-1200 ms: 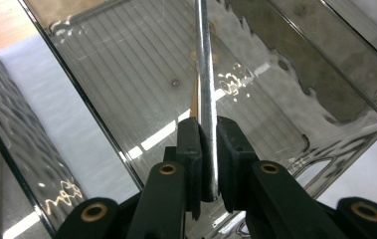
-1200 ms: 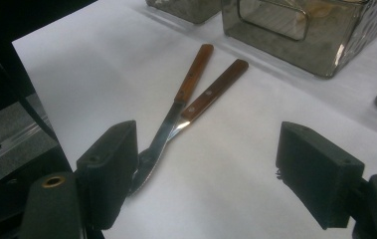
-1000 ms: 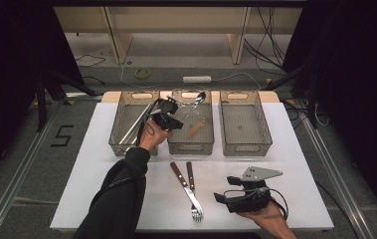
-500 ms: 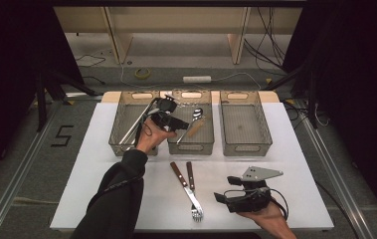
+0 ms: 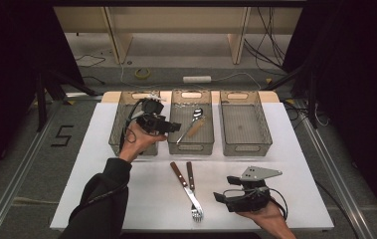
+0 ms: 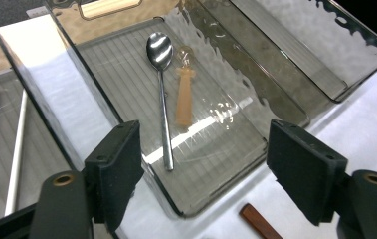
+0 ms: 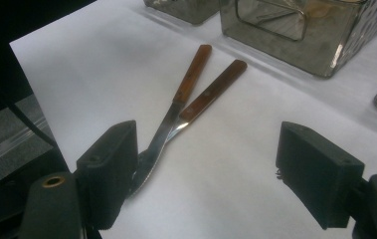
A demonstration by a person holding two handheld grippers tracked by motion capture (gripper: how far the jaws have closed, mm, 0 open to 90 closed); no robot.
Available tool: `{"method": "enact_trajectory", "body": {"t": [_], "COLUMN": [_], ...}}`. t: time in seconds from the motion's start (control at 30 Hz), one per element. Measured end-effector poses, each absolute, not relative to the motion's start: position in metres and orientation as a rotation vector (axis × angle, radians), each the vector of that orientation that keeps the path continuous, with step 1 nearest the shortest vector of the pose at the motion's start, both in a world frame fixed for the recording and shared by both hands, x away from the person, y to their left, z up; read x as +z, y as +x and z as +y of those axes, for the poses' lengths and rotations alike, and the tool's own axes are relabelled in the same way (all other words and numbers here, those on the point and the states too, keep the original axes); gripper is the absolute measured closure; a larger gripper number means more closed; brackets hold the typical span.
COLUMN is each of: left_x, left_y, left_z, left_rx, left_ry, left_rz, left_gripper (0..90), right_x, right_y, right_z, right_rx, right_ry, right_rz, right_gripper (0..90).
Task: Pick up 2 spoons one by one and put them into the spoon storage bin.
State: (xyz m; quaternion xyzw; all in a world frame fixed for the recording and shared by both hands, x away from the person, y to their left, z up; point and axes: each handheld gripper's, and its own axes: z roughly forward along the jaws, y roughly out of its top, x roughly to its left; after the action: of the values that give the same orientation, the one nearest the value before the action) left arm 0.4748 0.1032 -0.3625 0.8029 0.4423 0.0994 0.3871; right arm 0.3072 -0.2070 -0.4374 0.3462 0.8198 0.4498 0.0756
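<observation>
On the white table top [image 5: 285, 149] three transparent grey bins were placed in a row. In the left bin [image 5: 119, 132] some long metal utensils [image 6: 14, 149] were seen, lying along its floor. The left gripper [image 5: 168, 125] was held in the hand above the near end of this bin, beside the wall shared with the middle one, and it was pointed toward the middle bin [image 5: 192, 147]. Its jaws had just been opening and were seen wide apart, with nothing between the pads. On the ribbed floor of the middle bin a metal spoon [image 6: 163, 94] was lying flat, its bowl toward the far end. Just beside it, a small spoon with a pale wooden handle [image 6: 184, 97] was lying, and the two bowls were close together; whether they touched could not be told. The right bin [image 5: 243, 127] stood further to the right.

In front of the middle bin, on the bare table, a fork [image 5: 194, 191] and a knife [image 5: 180, 175], both with brown wooden handles, were lying side by side, their metal parts crossed and the handles toward the bins. To the right of them the right gripper [image 5: 222, 198] was held low over the table. Its jaws were spread wide and nothing was grasped; in the right gripper view the tines of the fork were seen just beside the left pad.
</observation>
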Motion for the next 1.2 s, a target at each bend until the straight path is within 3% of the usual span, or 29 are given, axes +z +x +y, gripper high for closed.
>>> {"method": "enact_trajectory", "body": {"t": [0.63,0.9,1.2], "left_x": [-0.379,-0.402,-0.411], "left_y": [0.399,0.372,0.349], "left_z": [0.126,0.146,0.162], "left_rx": [0.308,0.31,0.335], "left_ry": [1.967,1.937,1.879], "left_rz": [0.983,0.98,0.999], "left_gripper": [19.0,17.7,17.1], "right_x": [-0.437,-0.438,-0.439], "right_y": [0.328,0.347,0.363], "right_z": [-0.193,-0.177,-0.161], "right_rx": [1.341,1.354,1.342], "right_ry": [1.027,1.04,1.003], "right_rz": [2.467,2.483,2.498], "right_gripper": [28.8,35.7,50.6]}}
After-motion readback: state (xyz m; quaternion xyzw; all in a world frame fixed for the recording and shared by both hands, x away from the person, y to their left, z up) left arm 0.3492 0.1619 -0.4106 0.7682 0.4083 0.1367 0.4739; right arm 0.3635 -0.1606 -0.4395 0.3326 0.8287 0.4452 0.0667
